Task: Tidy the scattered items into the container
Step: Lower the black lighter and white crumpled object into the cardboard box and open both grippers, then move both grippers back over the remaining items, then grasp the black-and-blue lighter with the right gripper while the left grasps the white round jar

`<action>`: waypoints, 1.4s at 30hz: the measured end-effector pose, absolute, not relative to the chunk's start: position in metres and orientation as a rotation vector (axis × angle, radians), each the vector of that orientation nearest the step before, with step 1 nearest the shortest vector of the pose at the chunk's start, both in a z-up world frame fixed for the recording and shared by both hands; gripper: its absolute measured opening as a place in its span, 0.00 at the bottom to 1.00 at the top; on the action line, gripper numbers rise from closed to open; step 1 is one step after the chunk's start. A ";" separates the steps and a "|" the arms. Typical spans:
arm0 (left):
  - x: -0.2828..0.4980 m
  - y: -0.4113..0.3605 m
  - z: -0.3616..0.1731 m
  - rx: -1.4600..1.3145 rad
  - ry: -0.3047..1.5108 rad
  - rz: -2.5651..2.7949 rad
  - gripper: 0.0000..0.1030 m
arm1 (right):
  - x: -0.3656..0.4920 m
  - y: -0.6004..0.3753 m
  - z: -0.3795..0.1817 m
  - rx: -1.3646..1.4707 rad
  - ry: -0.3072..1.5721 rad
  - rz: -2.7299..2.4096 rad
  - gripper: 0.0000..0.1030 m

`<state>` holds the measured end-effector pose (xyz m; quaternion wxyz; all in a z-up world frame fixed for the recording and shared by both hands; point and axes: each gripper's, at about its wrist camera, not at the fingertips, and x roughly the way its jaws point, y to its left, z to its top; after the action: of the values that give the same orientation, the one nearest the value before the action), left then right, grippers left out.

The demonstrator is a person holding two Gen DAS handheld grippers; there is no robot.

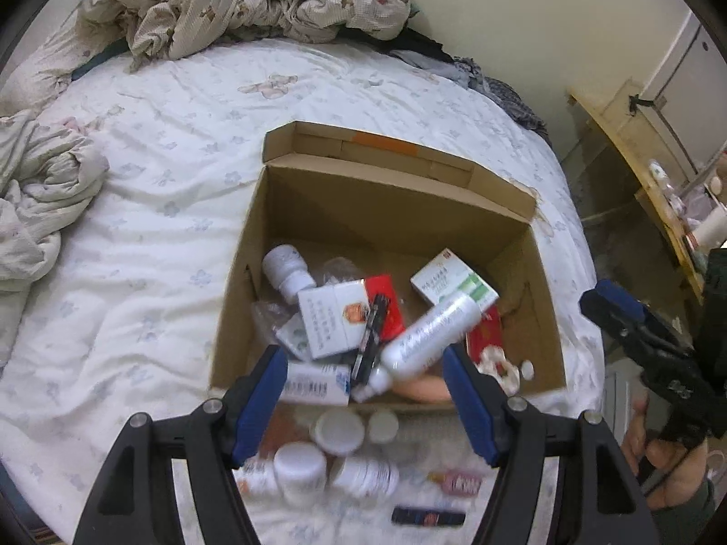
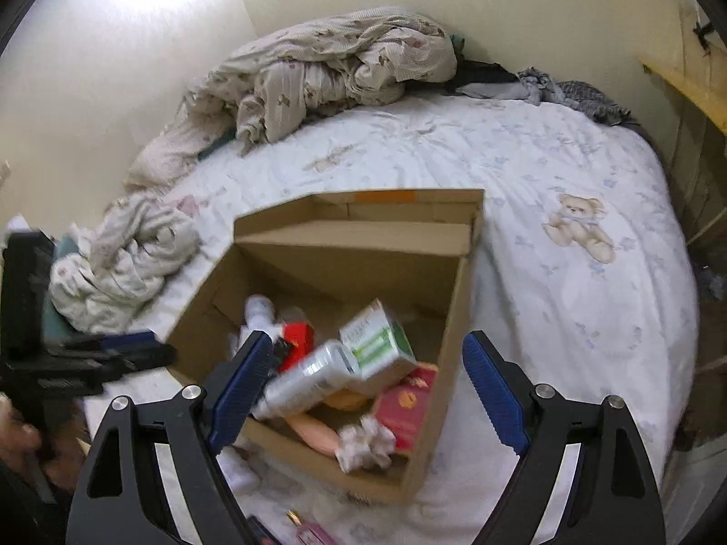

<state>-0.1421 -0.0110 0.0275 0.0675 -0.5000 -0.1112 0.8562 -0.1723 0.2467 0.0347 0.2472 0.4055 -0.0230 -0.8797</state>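
1. My left gripper (image 1: 365, 404): jaws spread, empty, poised above the near wall of the cardboard box (image 1: 500, 222) on the bed (image 1: 136, 272), apparently between picks.
2. My right gripper (image 2: 363, 390): likewise released, empty, over the box.
3. Box contents: white bottle (image 1: 427, 336), green-white carton (image 1: 454, 279), red packets, jar.
4. Outstanding: white jars (image 1: 300, 468) on the bedsheet, just outside the near wall.
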 end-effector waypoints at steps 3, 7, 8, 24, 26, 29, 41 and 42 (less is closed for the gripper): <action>-0.124 -0.022 0.033 -1.495 -0.342 2.589 0.69 | -0.160 0.249 0.037 1.134 -0.093 -2.351 0.86; -0.099 -0.035 0.029 -1.492 -0.393 2.562 0.69 | -0.134 0.245 0.051 1.120 -0.053 -2.335 0.86; -0.092 -0.037 0.027 -1.493 -0.405 2.550 0.69 | -0.127 0.245 0.053 1.119 -0.061 -2.313 0.86; -0.022 -0.055 -0.015 -1.488 -0.357 2.541 0.69 | -0.087 0.242 -0.017 1.361 -0.162 -1.932 0.64; -0.021 -0.064 -0.016 -1.492 -0.419 2.562 0.69 | -0.089 0.243 -0.027 1.409 -0.159 -1.918 0.62; -0.021 -0.076 -0.019 -1.500 -0.499 2.579 0.69 | -0.090 0.242 -0.041 1.483 -0.113 -1.914 0.62; -0.031 -0.077 -0.039 -1.597 -0.506 2.560 0.69 | -0.057 0.170 -0.086 1.511 0.407 -1.764 0.37; -0.031 -0.077 -0.040 -1.610 -0.498 2.564 0.69 | -0.056 0.167 -0.089 1.509 0.426 -1.760 0.37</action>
<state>-0.0308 -0.0771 -0.0404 0.0368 -0.5243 -0.1622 0.8351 -0.0559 0.1667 -0.0889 0.3822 0.5915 0.1671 -0.6900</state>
